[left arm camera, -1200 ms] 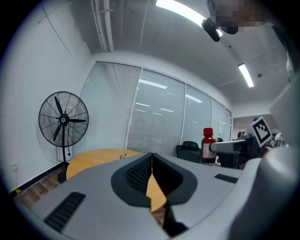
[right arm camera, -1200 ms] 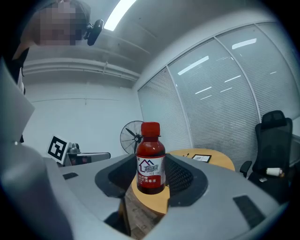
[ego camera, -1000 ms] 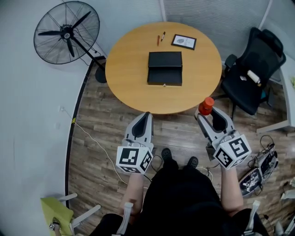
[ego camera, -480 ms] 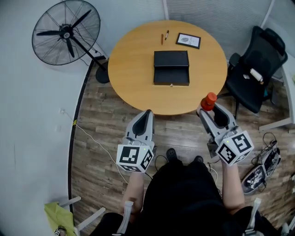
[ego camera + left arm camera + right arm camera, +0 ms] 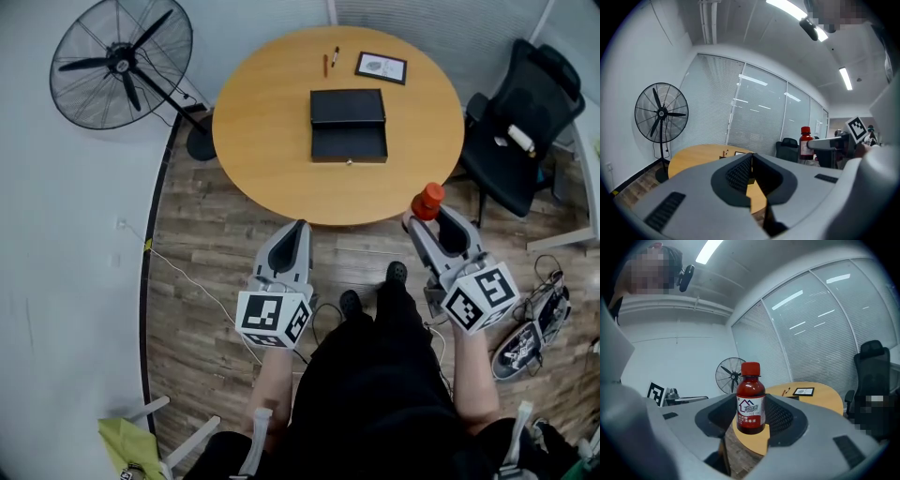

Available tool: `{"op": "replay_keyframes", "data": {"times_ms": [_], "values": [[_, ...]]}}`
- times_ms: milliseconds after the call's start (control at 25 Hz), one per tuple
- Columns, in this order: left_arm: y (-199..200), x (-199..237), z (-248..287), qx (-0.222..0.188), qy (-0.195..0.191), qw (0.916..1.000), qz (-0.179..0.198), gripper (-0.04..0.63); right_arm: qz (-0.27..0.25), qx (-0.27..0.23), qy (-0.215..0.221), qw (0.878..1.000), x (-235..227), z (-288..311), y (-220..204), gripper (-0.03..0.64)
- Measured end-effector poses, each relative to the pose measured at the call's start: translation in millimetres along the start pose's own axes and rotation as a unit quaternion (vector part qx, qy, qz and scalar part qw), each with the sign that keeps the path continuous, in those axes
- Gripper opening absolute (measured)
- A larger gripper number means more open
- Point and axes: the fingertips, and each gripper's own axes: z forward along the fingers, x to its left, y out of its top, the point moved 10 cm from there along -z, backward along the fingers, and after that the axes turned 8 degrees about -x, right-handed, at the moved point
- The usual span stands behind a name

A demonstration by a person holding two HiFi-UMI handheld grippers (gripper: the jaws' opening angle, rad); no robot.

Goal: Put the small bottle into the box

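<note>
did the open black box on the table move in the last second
No. The open black box sits just as before, in front of the framed picture and two pens on the round wooden table.

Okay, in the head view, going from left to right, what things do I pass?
Fan → left gripper → box → bottle, held in the right gripper → chair.

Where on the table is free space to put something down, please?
The table is bare left of the box, right of it, and along the near edge. The far edge is crowded: two pens and a frame.
</note>
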Motion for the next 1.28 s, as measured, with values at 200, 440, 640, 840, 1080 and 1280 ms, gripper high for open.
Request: {"op": "replay_keyframes", "data": {"times_ms": [200,440,640,840,1080,1280], "values": [[-4,8,9,0.004,0.014,0.9999,-0.003,-0.002,0.005,-0.004,-0.001,1.0,-11,15,-1,0.202],[2,12,35,0.0,0.032,0.9995,0.002,-0.002,0.003,-0.001,0.018,1.0,-38,48,8,0.202],[10,19,61,0.001,0.054,0.9985,0.008,-0.002,0.004,0.002,0.043,0.999,-59,86,19,0.202],[17,19,93,0.001,0.074,0.9972,0.013,-0.002,0.009,0.007,0.065,0.998,-87,120,29,0.202],[19,13,130,0.002,0.101,0.9947,0.02,-0.002,0.017,0.015,0.093,0.995,-127,153,37,0.202],[22,6,159,0.005,0.129,0.9913,0.027,-0.002,0.024,0.023,0.12,0.992,-158,180,43,0.202]]}}
